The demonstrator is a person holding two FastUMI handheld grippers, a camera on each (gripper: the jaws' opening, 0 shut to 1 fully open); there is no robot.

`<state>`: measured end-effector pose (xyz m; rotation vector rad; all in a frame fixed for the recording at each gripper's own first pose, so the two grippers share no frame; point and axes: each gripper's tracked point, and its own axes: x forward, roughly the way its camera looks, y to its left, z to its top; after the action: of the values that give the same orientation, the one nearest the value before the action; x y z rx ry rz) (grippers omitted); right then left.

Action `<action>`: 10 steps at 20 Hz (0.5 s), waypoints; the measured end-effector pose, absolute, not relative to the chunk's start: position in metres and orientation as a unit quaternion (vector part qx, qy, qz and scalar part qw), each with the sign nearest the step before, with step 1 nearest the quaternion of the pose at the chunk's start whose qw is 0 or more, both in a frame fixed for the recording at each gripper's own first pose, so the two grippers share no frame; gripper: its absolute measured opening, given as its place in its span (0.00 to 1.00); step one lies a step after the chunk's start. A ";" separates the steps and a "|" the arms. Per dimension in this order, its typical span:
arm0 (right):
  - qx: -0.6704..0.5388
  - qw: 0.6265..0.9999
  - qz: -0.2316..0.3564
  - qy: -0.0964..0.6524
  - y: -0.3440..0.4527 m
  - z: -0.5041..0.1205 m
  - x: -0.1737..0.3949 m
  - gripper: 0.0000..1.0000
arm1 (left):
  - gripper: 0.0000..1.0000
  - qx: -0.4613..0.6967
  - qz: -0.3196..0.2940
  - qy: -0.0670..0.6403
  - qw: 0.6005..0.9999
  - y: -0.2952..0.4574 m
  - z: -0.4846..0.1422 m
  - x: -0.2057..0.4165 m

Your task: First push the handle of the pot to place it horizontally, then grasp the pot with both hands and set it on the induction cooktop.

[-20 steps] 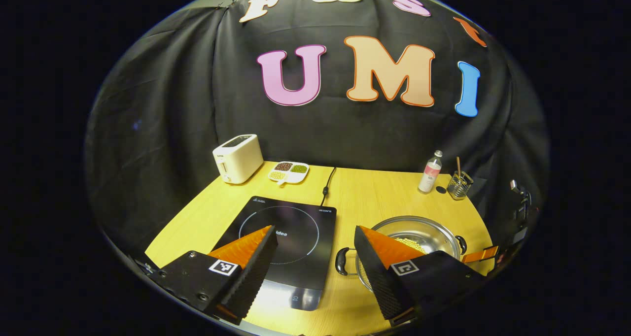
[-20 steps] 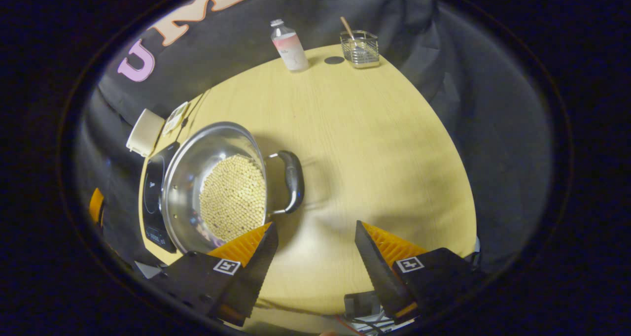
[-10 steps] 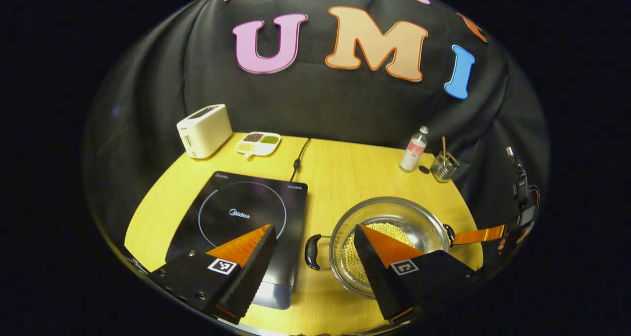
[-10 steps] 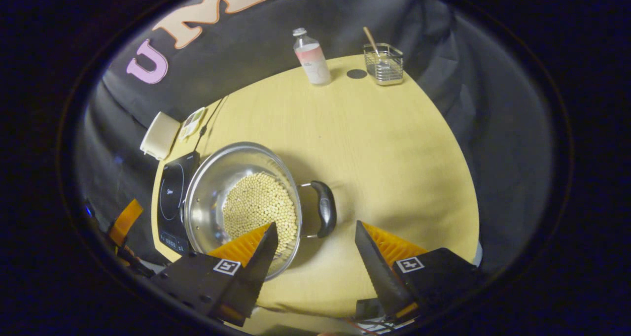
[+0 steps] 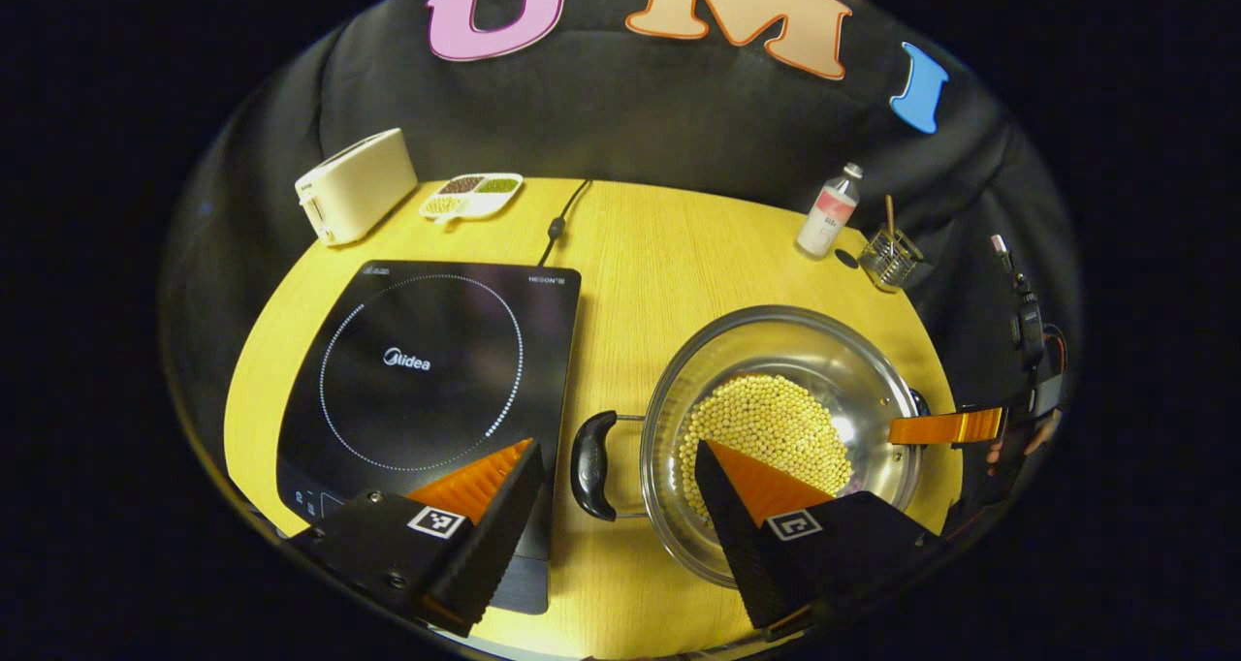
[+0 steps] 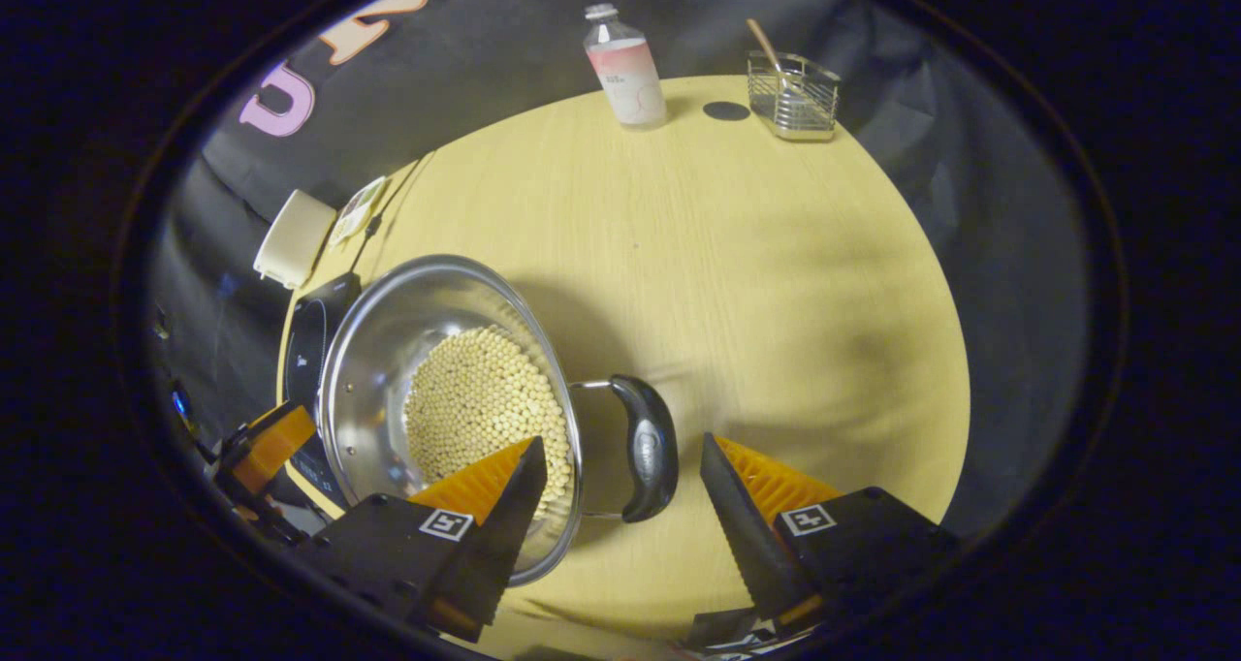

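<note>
With the pot (image 5: 776, 428) beside the cooktop (image 5: 427, 361), handles sideways, we hold both grippers (image 5: 616, 525) (image 6: 620, 525) spread wide over them; gripping and lifting remain.

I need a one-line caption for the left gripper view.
Open left gripper above the pot handle, beside the cooktop.

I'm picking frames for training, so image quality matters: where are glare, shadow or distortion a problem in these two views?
Left gripper view: sharp, fisheye bends the table edge, glare spots inside the pot. Right gripper view: dimmer, soft shadows on the table right of the pot, edges darken.
</note>
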<state>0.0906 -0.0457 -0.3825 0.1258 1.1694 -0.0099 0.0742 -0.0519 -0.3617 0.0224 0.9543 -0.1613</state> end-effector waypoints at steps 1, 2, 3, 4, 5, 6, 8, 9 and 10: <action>0.060 0.830 -0.004 0.555 -0.045 -0.385 0.091 0.94 | 0.97 0.012 -0.077 0.469 0.880 -0.051 -0.367 0.074; 0.061 0.828 -0.004 0.557 -0.044 -0.387 0.092 0.94 | 0.97 0.012 -0.075 0.476 0.876 -0.049 -0.370 0.075; 0.063 0.827 -0.004 0.559 -0.044 -0.390 0.092 0.98 | 0.97 0.011 -0.076 0.483 0.872 -0.049 -0.374 0.075; 0.062 0.825 -0.003 0.561 -0.043 -0.392 0.094 0.92 | 0.97 0.007 -0.076 0.491 0.868 -0.049 -0.379 0.074; 0.060 0.823 -0.002 0.564 -0.042 -0.396 0.093 0.92 | 1.00 0.002 -0.076 0.504 0.860 -0.049 -0.383 0.072; 0.058 0.821 -0.001 0.568 -0.041 -0.399 0.093 0.98 | 0.97 -0.002 -0.076 0.512 0.856 -0.049 -0.388 0.071; 0.059 0.816 0.004 0.575 -0.040 -0.405 0.093 0.84 | 0.97 0.004 -0.074 0.524 0.849 -0.048 -0.392 0.072; 0.061 0.815 0.005 0.576 -0.039 -0.406 0.093 0.94 | 0.97 0.008 -0.082 0.523 0.848 -0.050 -0.392 0.075; 0.063 0.813 0.006 0.578 -0.039 -0.408 0.094 0.84 | 0.94 0.014 -0.085 0.525 0.847 -0.053 -0.393 0.077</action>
<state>0.0940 -0.0393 -0.4078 0.1340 1.2342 0.0129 0.0769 -0.0530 -0.3931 0.0289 1.1070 -0.1786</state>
